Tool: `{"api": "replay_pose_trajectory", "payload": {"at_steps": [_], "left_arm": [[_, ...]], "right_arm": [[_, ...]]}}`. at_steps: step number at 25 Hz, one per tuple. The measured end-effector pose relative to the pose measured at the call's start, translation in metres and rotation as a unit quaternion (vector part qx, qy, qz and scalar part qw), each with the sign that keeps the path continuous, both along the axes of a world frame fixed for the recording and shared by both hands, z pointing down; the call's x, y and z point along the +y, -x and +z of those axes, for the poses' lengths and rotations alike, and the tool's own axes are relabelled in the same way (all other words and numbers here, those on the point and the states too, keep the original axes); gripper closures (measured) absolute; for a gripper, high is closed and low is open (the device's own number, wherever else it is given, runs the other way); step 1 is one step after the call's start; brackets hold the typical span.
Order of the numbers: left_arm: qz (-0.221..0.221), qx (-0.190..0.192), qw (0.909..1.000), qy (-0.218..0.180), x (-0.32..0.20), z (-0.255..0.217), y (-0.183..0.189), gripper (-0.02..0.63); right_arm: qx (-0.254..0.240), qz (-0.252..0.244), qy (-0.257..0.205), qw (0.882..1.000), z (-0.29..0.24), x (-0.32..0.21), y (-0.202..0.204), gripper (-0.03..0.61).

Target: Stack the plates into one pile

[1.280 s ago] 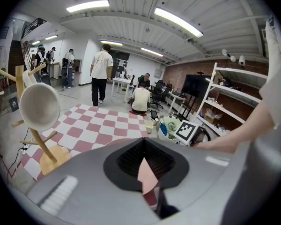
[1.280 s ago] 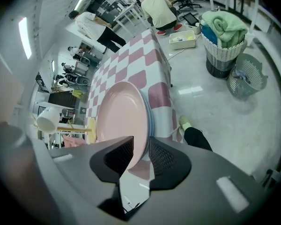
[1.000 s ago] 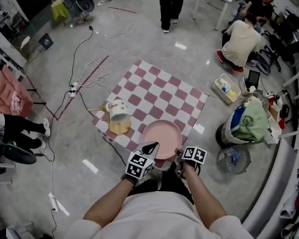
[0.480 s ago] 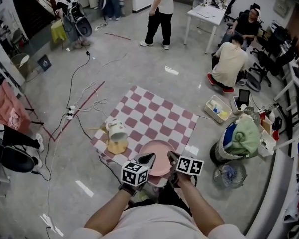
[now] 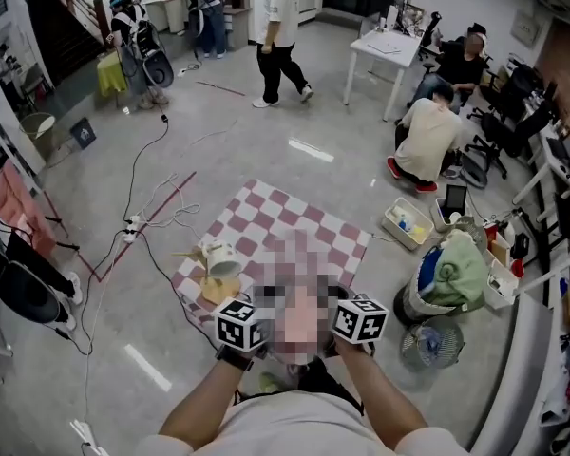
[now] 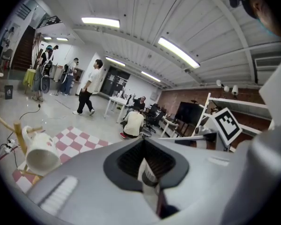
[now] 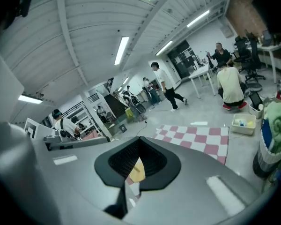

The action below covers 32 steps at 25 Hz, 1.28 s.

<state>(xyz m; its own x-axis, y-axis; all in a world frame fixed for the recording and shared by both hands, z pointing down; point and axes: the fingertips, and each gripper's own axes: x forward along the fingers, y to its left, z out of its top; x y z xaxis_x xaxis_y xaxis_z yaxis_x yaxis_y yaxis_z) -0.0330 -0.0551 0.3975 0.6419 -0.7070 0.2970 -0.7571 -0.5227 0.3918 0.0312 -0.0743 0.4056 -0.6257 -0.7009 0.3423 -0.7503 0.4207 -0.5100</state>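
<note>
The left gripper (image 6: 145, 179) and right gripper (image 7: 127, 189) — both closed, empty — hung over the cloth's (image 5: 304, 221) near edge; lowering blind (plates hidden) could clip the cup (image 5: 220, 257).

The room is lit brightly and evenly by long ceiling lights (image 6: 100, 21). White glare from them is seen on the shiny floor (image 5: 311, 150). Shadows are soft and faint. In both gripper views, straight lines are bent into curves and the corners are cut off in black. The left gripper (image 6: 143, 140) and right gripper (image 7: 139, 138) are seen blurred, close to the lens; far things are kept sharper.
</note>
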Motion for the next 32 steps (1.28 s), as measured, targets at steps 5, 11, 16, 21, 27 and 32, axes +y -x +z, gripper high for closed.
{"api": "replay_pose_trajectory", "payload": {"at_steps": [5,11,16,21,27,32], "left_arm": [[0.001,0.006,0.9990,-0.045,-0.003,-0.048,-0.001,0.607],[-0.003,0.013,0.9952,-0.097,-0.009,-0.100,0.007,0.607],[-0.008,0.011,0.9901,-0.140,-0.009,-0.138,0.012,0.607],[-0.016,0.010,0.9875,-0.156,-0.006,-0.154,0.019,0.607],[-0.023,0.006,0.9864,-0.163,-0.004,-0.160,0.023,0.607],[-0.025,0.004,0.9858,-0.166,-0.003,-0.160,0.023,0.607]], "right_arm": [[0.007,-0.009,-0.074,0.997,-0.059,-0.002,0.006,0.569],[0.009,-0.012,-0.154,0.988,-0.121,-0.004,0.012,0.569],[0.011,-0.017,-0.206,0.978,-0.164,-0.002,0.018,0.569],[0.009,-0.023,-0.222,0.975,-0.178,0.001,0.025,0.569],[0.010,-0.030,-0.229,0.973,-0.184,0.005,0.031,0.569],[0.010,-0.032,-0.232,0.972,-0.184,0.006,0.032,0.569]]}}
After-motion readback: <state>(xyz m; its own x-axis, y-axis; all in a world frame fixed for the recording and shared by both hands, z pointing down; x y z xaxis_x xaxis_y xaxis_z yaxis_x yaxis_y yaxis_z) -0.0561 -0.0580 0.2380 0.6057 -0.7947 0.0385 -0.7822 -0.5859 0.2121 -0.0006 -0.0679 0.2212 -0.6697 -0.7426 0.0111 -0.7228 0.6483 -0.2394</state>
